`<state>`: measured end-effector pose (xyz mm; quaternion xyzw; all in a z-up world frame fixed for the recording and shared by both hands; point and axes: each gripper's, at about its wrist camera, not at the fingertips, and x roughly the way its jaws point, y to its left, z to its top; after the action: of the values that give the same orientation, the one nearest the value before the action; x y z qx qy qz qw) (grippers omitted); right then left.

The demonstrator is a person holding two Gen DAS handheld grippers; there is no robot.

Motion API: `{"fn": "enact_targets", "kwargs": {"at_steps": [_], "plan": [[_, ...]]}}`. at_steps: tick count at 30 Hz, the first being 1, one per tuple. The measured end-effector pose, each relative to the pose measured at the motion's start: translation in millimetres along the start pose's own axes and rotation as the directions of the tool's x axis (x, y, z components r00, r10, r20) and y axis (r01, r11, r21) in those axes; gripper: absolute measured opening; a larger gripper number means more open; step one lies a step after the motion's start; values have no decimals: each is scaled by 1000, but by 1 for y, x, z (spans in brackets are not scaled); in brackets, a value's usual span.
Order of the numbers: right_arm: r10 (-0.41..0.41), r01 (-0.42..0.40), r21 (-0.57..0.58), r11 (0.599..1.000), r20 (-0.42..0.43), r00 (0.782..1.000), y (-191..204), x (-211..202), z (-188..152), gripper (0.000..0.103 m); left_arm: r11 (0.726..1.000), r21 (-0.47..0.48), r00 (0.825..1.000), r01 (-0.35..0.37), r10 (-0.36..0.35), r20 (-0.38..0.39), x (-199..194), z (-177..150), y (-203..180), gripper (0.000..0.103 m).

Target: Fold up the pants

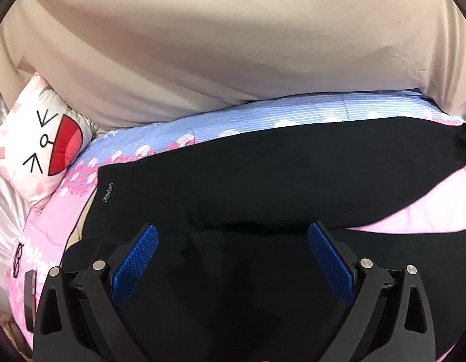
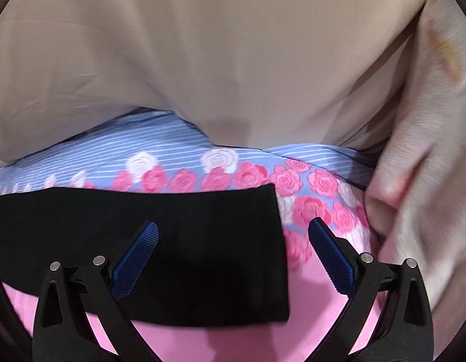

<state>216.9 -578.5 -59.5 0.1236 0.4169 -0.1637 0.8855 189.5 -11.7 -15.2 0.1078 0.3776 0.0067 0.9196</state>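
Both grippers, left gripper (image 1: 233,259) and right gripper (image 2: 233,259), fingers spread, empty, over black pants (image 1: 278,175) flat on bed (image 2: 178,344); folding barely started, legs apart.

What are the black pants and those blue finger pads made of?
The pants look like a soft matte knit, perhaps cotton jersey: they lie limp, without shine. The pads look like hard plastic or rubber with a fine knurled grid; which one I cannot tell.
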Motion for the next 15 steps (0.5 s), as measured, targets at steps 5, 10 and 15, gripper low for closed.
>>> {"fn": "enact_targets", "kwargs": {"at_steps": [5,10,15], "plan": [[32,-32,0,999,-52,998,-11,30,10,71,999,-37,1000,13,-14,-25,21,9,17,98],[33,-33,-23,999,-40,999,-8,34,10,56,985,-169,997,-37,26,-67,51,23,82,98],[29,-30,-22,999,-21,999,-5,30,5,36,927,-304,975,-221,200,-100,94,43,188,98]]}}
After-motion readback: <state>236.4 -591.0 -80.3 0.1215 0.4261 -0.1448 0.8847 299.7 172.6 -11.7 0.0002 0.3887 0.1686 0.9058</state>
